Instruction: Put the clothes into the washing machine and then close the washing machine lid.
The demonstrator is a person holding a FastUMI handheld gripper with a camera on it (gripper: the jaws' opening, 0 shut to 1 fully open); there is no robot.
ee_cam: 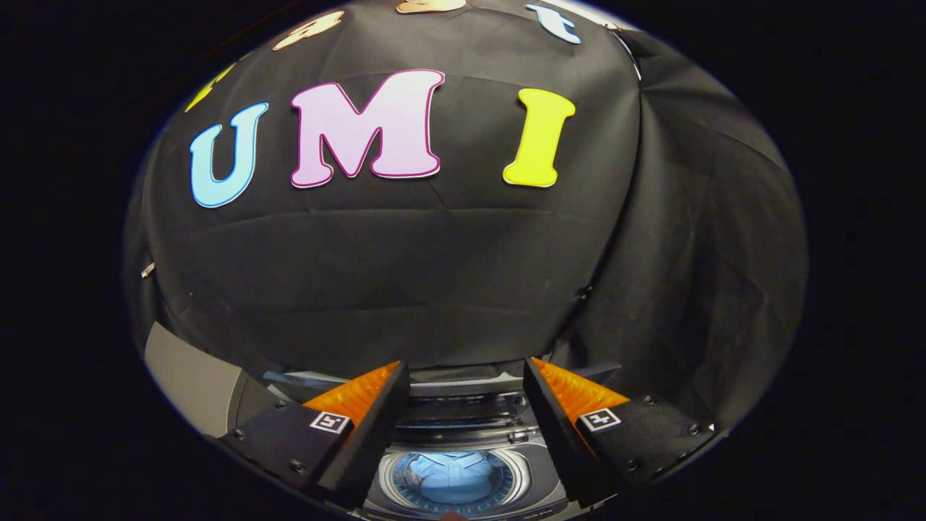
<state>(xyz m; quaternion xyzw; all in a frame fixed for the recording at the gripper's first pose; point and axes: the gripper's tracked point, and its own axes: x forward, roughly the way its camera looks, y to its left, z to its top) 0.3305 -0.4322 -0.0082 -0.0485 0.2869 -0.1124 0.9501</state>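
**Shirt in the drum, lid up**

The gripper (466, 376) hangs above the washing machine (463, 463) with its jaws spread wide and holding nothing. Between the two fingers, lower down, the round drum (452, 479) lies open, and a light blue shirt (450, 474) rests inside it. The lid (463, 383) stands raised behind the drum, against the black cloth wall (434, 275).

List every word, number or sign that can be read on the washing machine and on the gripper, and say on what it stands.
Washing machine: small print on its near edge, too small and blurred to read.
Gripper: a square marker on each finger, a black-and-white pattern, no words.
No text is readable. The gripper is open above the drum, where a light blue shirt lies.
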